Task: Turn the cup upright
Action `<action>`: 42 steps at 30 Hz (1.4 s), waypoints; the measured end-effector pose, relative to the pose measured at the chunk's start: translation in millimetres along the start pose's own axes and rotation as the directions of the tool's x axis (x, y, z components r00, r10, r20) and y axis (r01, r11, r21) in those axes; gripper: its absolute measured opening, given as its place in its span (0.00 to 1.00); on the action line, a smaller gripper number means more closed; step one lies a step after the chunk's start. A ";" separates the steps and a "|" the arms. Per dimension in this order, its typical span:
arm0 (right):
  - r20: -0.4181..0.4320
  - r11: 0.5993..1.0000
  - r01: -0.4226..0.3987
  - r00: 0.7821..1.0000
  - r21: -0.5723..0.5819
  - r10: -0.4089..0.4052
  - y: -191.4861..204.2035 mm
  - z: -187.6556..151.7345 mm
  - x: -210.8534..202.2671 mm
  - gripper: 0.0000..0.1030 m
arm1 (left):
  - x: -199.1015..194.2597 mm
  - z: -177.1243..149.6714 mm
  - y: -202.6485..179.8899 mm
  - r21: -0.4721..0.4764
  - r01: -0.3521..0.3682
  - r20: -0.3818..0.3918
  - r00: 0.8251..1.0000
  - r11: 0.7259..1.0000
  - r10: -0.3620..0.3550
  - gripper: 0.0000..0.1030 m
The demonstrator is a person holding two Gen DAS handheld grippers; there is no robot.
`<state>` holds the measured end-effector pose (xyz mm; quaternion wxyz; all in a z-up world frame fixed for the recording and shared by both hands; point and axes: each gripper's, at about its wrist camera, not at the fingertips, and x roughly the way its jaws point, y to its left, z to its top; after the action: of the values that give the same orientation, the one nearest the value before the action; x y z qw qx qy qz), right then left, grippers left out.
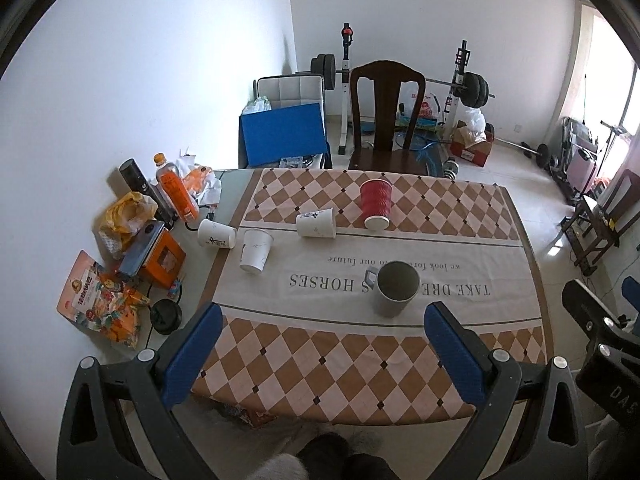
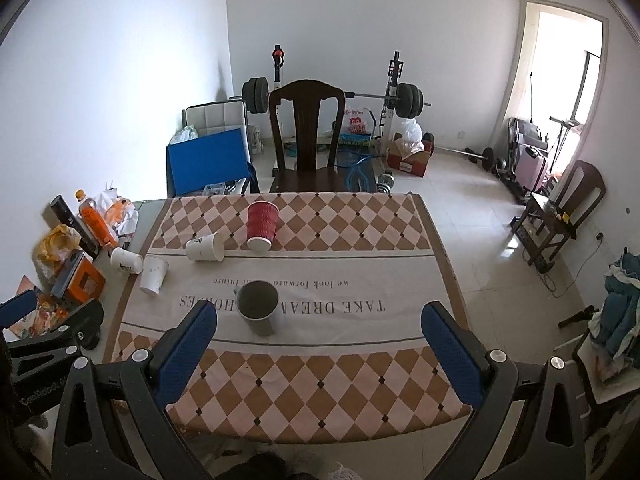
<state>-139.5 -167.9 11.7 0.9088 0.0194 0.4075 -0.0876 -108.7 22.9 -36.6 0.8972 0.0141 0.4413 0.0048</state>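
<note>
1. Your left gripper (image 1: 322, 318): blue pads spread wide, nothing between them, held above the near edge of the tablecloth (image 1: 360, 360).
2. Your right gripper (image 2: 320, 320): jaws likewise wide apart and empty, over the same near edge.
3. Grey mug (image 1: 396, 288): nearest container, upright on the printed text band, mouth up, handle to its left; interior looks dark, contents can't be told.
4. White paper cup A (image 1: 256, 250): on its side w/ mouth toward you, at the cloth's left edge.
5. White cup B (image 1: 316, 223): on its side, mid-cloth.
6. White cup C (image 1: 216, 234): on its side, off the cloth, near the orange bottle (image 1: 176, 188).
7. Red ribbed cup (image 1: 376, 204): tipped over, rim toward you, far checkered band.
8. Chair (image 1: 386, 116): behind the table's far edge.
</note>
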 end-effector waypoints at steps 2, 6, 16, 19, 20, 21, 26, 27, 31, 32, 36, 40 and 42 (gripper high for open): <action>-0.006 1.000 -0.001 1.000 -0.006 0.001 -0.2 -0.4 0.9 1.00 | -1.9 0.0 0.8 -0.001 -0.012 0.002 1.000 1.000 0.012 1.00; -0.019 1.000 -0.004 1.000 -0.015 0.004 0.3 -0.9 2.2 1.00 | -3.0 -0.4 1.8 0.003 -0.021 0.001 1.000 1.000 0.021 1.00; -0.026 1.000 -0.020 0.999 -0.022 0.019 4.8 -1.0 -4.5 1.00 | -4.7 -0.3 3.3 0.005 -0.026 -0.007 1.000 1.000 0.026 1.00; -0.030 1.000 -0.025 0.999 -0.019 0.024 5.3 -1.4 -5.6 1.00 | -6.2 -0.8 3.6 0.005 -0.022 -0.007 1.000 1.000 0.022 1.00; -0.030 0.999 -0.026 0.999 -0.021 0.025 6.6 -1.7 -7.5 1.00 | -5.7 -0.7 3.6 0.005 -0.024 -0.006 1.000 1.000 0.024 1.00; -0.031 0.999 -0.026 0.999 -0.021 0.025 7.3 -1.9 -8.5 1.00 | -6.0 -0.7 3.8 0.004 -0.024 -0.006 1.000 1.000 0.024 1.00; -0.033 0.999 -0.033 0.999 -0.023 0.032 10.1 -2.4 -13.0 1.00 | -8.8 -3.0 4.1 0.004 -0.021 -0.009 1.000 1.000 0.021 1.00; -0.033 0.999 -0.034 0.999 -0.022 0.033 9.9 -2.2 -12.7 1.00 | -8.9 -3.0 4.3 0.003 -0.021 -0.009 1.000 1.000 0.021 1.00; -0.035 0.999 -0.035 0.999 -0.024 0.034 11.7 -2.9 -16.0 1.00 | -8.7 -2.9 5.4 0.004 -0.021 -0.010 1.000 1.000 0.021 1.00; -0.036 0.999 -0.036 0.999 -0.023 0.035 10.7 -2.3 -14.4 1.00 | -8.8 -2.8 5.5 0.004 -0.021 -0.011 1.000 1.000 0.021 1.00; -0.035 0.999 -0.038 0.999 -0.024 0.037 10.6 -2.5 -15.9 1.00 | -17.3 -10.4 1.9 0.002 -0.019 -0.013 1.000 1.000 0.019 1.00; -0.035 0.999 -0.038 0.999 -0.024 0.038 10.8 -2.6 -16.0 1.00 | -18.0 -10.4 0.9 0.000 -0.019 -0.013 1.000 1.000 0.019 1.00; -0.034 0.999 -0.035 0.999 -0.026 0.034 11.4 -2.8 -16.6 1.00 | -16.8 -9.5 1.8 -0.002 -0.020 -0.014 1.000 1.000 0.020 1.00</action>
<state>-150.4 -154.0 21.8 0.9033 0.0160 0.4235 -0.0662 -126.5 24.5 -29.1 0.8939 0.0174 0.4476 0.0142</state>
